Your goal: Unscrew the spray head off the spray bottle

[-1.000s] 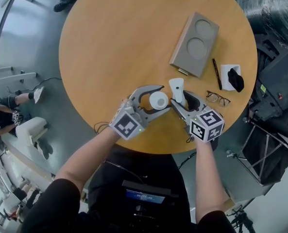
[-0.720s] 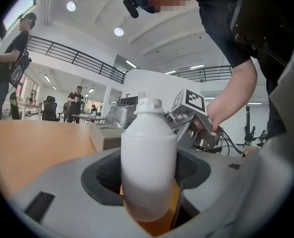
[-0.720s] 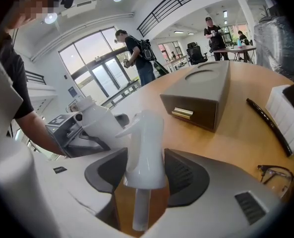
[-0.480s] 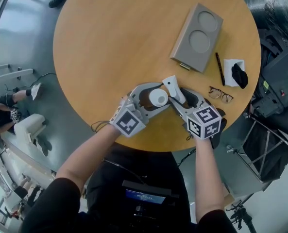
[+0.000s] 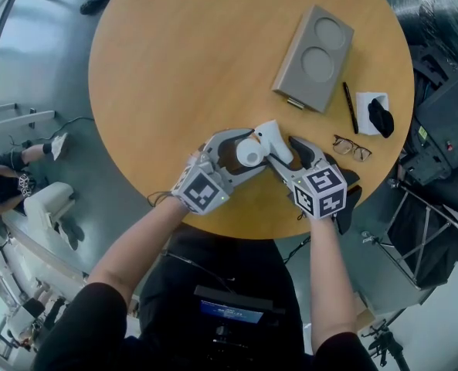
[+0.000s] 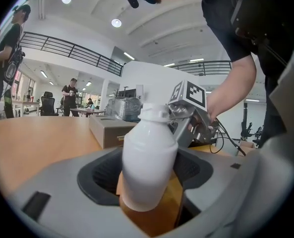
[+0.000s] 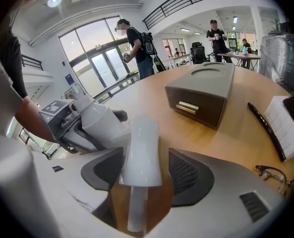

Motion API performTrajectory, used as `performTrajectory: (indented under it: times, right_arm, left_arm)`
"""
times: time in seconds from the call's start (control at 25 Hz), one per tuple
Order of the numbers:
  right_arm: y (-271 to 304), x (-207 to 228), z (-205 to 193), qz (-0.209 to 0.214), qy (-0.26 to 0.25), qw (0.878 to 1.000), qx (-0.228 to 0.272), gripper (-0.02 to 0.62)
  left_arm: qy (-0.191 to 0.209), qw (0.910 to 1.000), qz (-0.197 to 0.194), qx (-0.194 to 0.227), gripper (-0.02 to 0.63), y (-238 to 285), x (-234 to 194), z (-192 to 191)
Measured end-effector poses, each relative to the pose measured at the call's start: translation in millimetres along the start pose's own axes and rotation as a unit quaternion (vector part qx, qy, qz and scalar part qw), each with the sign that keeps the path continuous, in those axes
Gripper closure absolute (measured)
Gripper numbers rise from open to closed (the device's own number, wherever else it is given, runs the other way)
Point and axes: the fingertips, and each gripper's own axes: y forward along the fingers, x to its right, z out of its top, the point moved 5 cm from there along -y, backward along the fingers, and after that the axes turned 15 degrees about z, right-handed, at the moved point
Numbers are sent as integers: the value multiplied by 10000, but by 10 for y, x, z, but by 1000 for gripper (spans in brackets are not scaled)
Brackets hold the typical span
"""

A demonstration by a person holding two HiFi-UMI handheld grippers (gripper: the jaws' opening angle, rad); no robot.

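**Letting go at the worktop (image 5: 182, 68)**

The left gripper (image 5: 258, 149) and right gripper (image 5: 281, 151) have sunk, on the near side of the grey box (image 5: 312, 56), and their fingers have just been opening wide — we are reading this as a release. The spray bottle (image 5: 249, 154) is lying loose between the left fingers, the spray head (image 5: 271, 136) between the right. Only the right gripper view is showing a stem under the head.

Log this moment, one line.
left gripper: jaws just opened, spray bottle between | right gripper: jaws just opened, spray head between
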Motion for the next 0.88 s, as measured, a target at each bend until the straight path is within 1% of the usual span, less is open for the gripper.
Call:
performTrajectory:
  times: [0.04,0.16,0.24,0.4,0.48,0.56,0.68,0.8,0.84,0.88]
  right_arm:
    - [-15,-24,10,-9,-12,10000,15,295]
    - [-82,-139,58,-54,-79,9999,32,288]
    - [-154,-237,107,-82,-124,9999,57,288]
    - [-404,-502,236,-114,-270,9994,193,288]
    - [-580,-701,339,-133,-467,9983,323,288]
    - [-770,-953,463,-92,-723,9960,512,288]
    - [-1055,-1366,713,179,-1016,9903,928,288]
    - [-1338,-1736,1004,388,-1438,9805,1285,288]
    - [-1434,-1864,1089,437,-1625,9760,1380,288]
    - [-1533,-1996,1167,512,-1793,9711,1486,288]
  left_arm:
    - [28,10000,-1,-46,258,-33,2,16]
    - [101,9992,86,-380,258,-187,-10,71]
    - [112,9988,156,-456,254,-291,-15,136]
    - [122,9995,254,-126,247,-515,26,395]
    - [187,9992,329,-139,247,-688,41,561]
    - [145,9989,436,-125,247,-887,61,809]
    - [66,9983,583,-52,247,-1170,80,1287]
    - [3,9982,593,-14,248,-1378,91,1726]
    - [-23,9984,558,7,269,-1452,114,1867]
    - [-54,9986,532,36,272,-1533,149,2009]
